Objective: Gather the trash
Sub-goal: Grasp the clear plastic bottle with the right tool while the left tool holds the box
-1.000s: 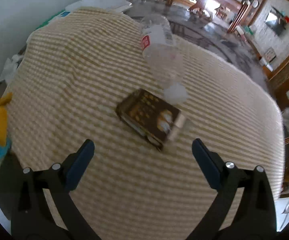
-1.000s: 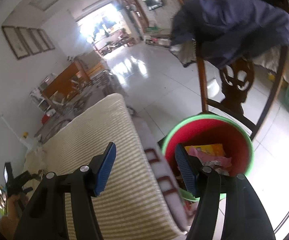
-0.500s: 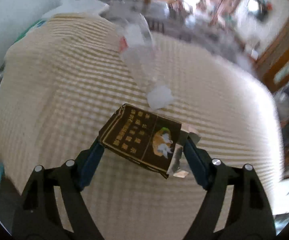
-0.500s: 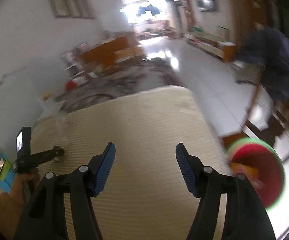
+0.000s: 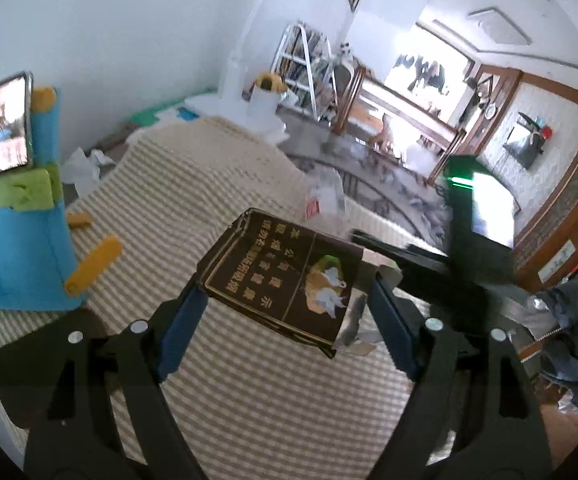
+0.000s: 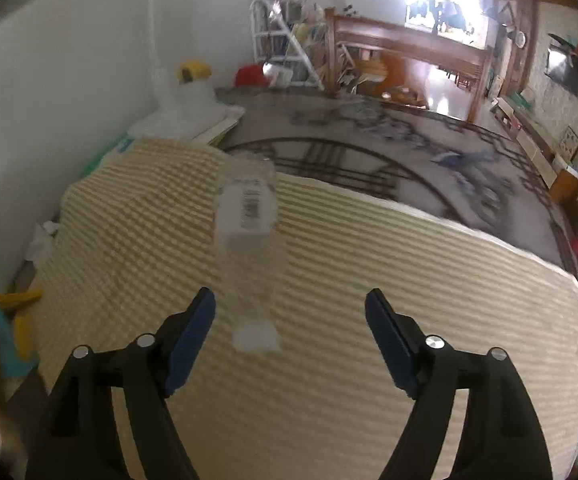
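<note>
Left gripper (image 5: 285, 300): jaws clamping the dark carton (image 5: 279, 276), lifting it clear of the striped bed (image 5: 249, 392).
Right gripper (image 6: 291, 326): jaws opening, empty, hovering over clear bottle (image 6: 249, 236) lying mid-bed.

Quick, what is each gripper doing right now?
Left gripper: shut on the dark box.
Right gripper: jaws opening, empty; the clear bottle lies just ahead on the mat.

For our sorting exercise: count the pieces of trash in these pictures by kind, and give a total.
Dark box: 1
Clear plastic bottle: 1
Total: 2
</note>
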{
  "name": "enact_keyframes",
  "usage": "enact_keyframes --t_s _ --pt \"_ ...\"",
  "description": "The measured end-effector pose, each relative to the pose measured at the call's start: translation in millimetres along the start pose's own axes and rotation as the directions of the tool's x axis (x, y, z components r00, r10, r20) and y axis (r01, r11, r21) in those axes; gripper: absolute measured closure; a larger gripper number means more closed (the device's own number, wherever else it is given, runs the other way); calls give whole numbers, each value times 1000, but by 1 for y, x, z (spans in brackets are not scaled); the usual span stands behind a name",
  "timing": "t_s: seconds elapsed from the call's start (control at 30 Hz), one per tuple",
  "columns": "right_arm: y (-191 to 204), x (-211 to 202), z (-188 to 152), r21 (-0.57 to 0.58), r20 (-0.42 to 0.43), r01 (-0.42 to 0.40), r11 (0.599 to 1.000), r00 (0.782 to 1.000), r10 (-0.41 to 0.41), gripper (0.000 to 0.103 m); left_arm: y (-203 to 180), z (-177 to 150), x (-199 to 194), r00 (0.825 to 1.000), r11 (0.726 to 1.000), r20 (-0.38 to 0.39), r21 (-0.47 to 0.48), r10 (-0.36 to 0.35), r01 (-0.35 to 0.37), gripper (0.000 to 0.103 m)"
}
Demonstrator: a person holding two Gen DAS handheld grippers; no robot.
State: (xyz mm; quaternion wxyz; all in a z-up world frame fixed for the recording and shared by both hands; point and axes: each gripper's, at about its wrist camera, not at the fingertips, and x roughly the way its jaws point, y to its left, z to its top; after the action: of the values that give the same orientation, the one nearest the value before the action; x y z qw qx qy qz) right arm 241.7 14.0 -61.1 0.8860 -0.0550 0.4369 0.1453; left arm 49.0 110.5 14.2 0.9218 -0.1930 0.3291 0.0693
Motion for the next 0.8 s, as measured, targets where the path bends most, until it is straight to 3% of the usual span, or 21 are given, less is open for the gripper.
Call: enact_keyframes --t_s 0.17,0.27,0.37,0.5,0.8 --pt "12 40 15 45 -76 32 998 997 -28 23 5 3 -8 1000 1000 18 -13 -13 13 25" --pt "12 57 14 57 -147 16 998 989 -7 47 5 4 -6 1000 1000 20 -9 -15 15 25" --pt "-3 46 3 112 -122 -10 994 992 24 48 6 5 -5 1000 1000 19 -14 -19 19 25" --pt "-37 10 -23 222 -83 -93 971 990 114 48 3 4 -3 1000 1000 14 -5 -18 18 25" --pt "-107 -129 -128 270 -17 -138 953 989 148 48 -25 -9 3 1000 993 0 115 7 -7 25"
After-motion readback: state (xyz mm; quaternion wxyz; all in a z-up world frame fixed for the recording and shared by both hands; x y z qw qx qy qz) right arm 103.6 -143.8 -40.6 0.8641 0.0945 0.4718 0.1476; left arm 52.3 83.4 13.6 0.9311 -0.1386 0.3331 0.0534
